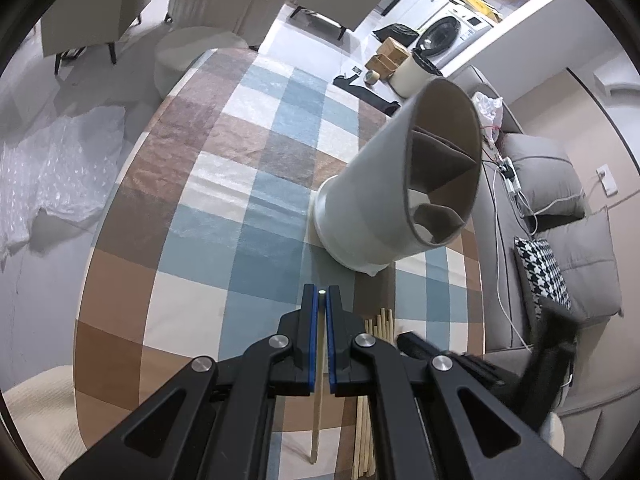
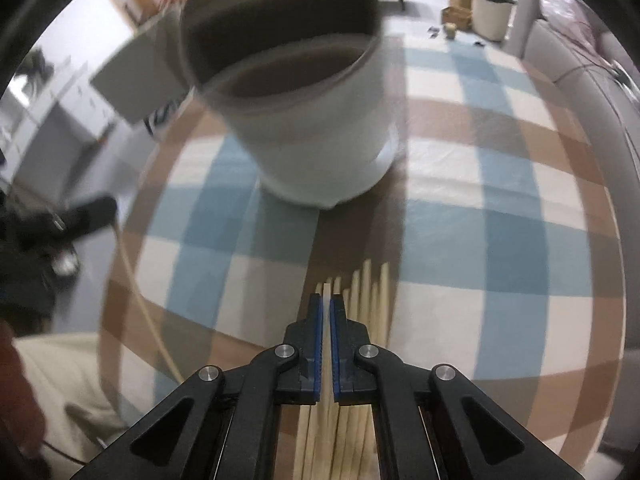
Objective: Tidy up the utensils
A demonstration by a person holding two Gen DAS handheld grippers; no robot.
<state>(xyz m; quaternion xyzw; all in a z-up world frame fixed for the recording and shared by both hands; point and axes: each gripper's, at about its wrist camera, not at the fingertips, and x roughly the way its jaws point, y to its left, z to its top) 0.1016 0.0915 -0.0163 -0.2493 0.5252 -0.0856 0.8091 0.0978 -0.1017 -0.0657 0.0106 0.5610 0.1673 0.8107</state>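
A white cylindrical utensil holder (image 1: 384, 192) with inner dividers stands on the checked tablecloth; it also shows blurred in the right wrist view (image 2: 320, 128). My left gripper (image 1: 322, 300) is shut on a single wooden chopstick (image 1: 320, 400), held above the table short of the holder. A bundle of wooden chopsticks (image 2: 368, 312) lies on the cloth; it also shows in the left wrist view (image 1: 380, 322). My right gripper (image 2: 329, 304) is shut on one chopstick (image 2: 327, 292) of that bundle, low over it.
The round table's checked cloth (image 1: 224, 200) spreads left of the holder. A grey sofa with cushions (image 1: 560, 216) runs along the right. A stool (image 1: 192, 56) and chairs stand beyond the table's far edge. A bin (image 2: 490, 16) sits on the floor.
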